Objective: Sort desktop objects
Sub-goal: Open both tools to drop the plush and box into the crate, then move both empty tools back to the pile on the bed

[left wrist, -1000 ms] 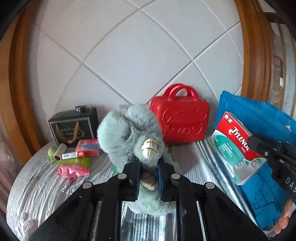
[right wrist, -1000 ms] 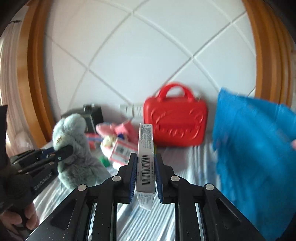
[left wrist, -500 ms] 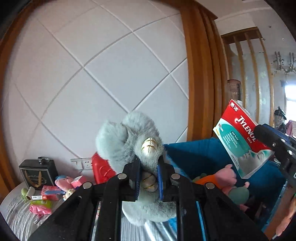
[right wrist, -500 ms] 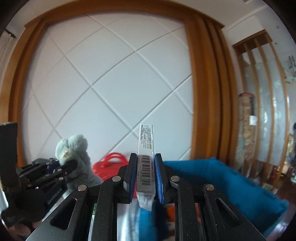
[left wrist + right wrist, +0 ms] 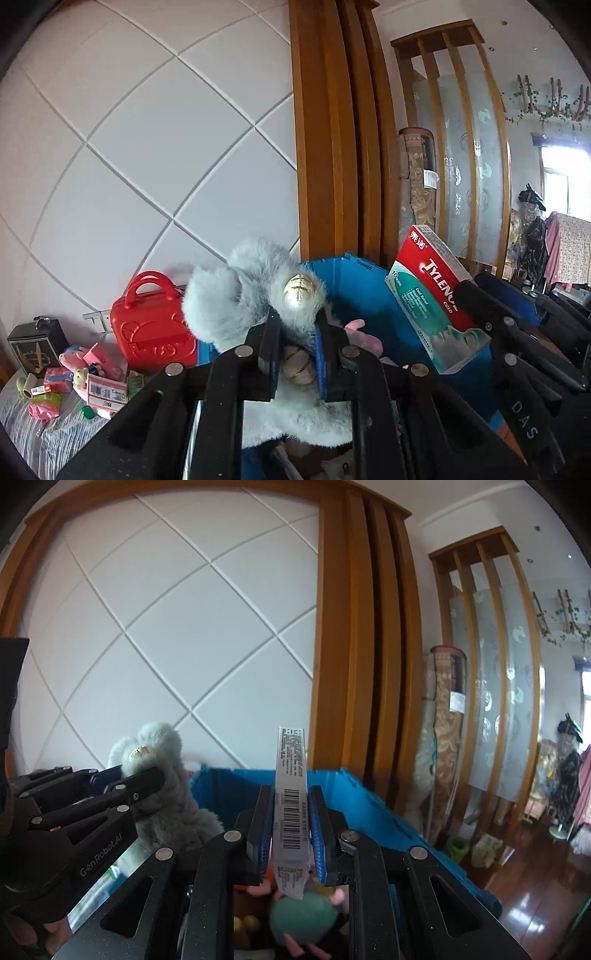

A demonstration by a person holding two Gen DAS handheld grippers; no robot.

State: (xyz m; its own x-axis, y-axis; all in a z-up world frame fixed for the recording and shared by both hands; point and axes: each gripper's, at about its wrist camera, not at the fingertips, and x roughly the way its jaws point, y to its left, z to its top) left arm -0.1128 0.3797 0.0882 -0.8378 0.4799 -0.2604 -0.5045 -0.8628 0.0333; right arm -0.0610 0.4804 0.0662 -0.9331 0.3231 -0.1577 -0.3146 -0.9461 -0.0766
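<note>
Left gripper [image 5: 295, 347] pinches a grey plush toy [image 5: 251, 295]; right gripper [image 5: 291, 827] pinches a Tylenol box [image 5: 291, 797] — both above a blue bin [image 5: 369, 808].

White diamond-panelled wall [image 5: 147, 147], wooden frame [image 5: 362, 646], slatted glass screen [image 5: 491, 664].

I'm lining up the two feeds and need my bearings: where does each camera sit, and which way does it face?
Left wrist: on the left gripper, shut on the grey plush toy, facing the blue bin; right gripper at right.
Right wrist: on the right gripper, shut on the Tylenol box, facing the same bin; left gripper and fingers at left.
Shared: plush, box, bin, diamond-panelled wall.
</note>
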